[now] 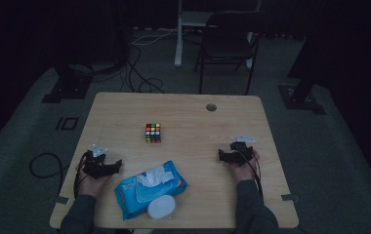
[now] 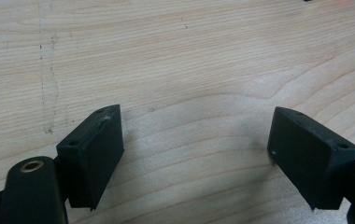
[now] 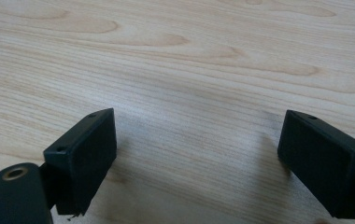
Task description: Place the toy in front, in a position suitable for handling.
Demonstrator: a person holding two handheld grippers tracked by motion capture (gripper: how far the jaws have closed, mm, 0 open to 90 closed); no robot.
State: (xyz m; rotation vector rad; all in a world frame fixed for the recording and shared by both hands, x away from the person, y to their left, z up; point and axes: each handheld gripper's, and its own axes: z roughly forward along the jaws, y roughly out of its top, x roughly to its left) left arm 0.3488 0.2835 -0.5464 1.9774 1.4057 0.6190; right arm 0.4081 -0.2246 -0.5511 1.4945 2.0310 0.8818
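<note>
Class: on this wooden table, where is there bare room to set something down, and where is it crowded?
Bare wood lies along the far edge around the round cable hole, and between the multicoloured puzzle cube and the right tool. The near middle is crowded by the blue wet-wipes pack.

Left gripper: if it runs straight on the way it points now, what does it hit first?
Probably the wipes pack. In the high view the left gripper points right across the table, its jaws open and empty. Depth is unclear; it might pass just beyond the pack.
</note>
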